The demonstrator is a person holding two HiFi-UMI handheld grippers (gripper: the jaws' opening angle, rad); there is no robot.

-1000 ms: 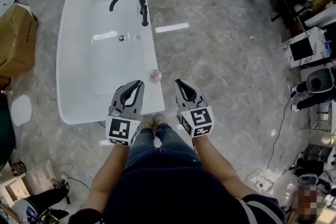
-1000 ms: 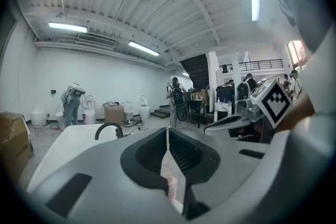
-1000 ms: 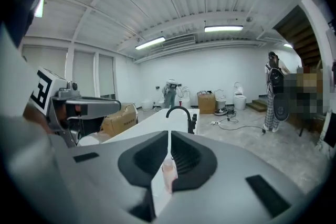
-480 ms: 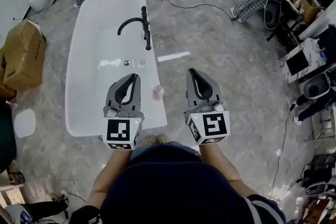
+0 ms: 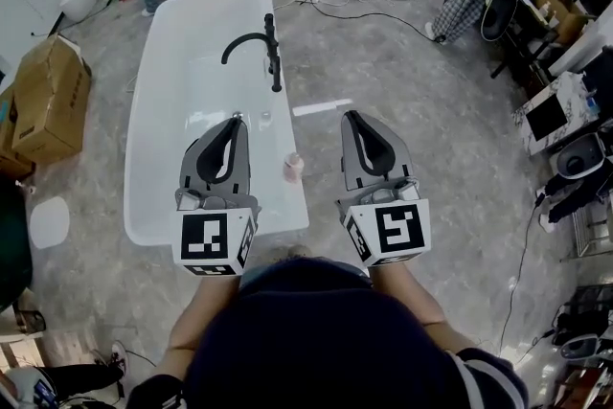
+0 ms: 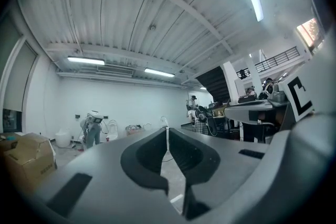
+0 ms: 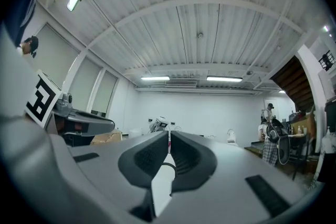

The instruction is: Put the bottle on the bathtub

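I see the bottle (image 5: 293,168) upright on the bathtub (image 5: 158,101) rim, between the left gripper (image 5: 237,122) and right gripper (image 5: 351,118); both clenched, empty.

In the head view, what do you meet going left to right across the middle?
Cardboard box → left hand-held gripper → bottle → right hand-held gripper.

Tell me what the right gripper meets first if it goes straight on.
Nothing near, it seems. The right gripper, shut and empty, points level across the room, right of the bathtub and the bottle on its rim; its own view shows open space to the far wall.
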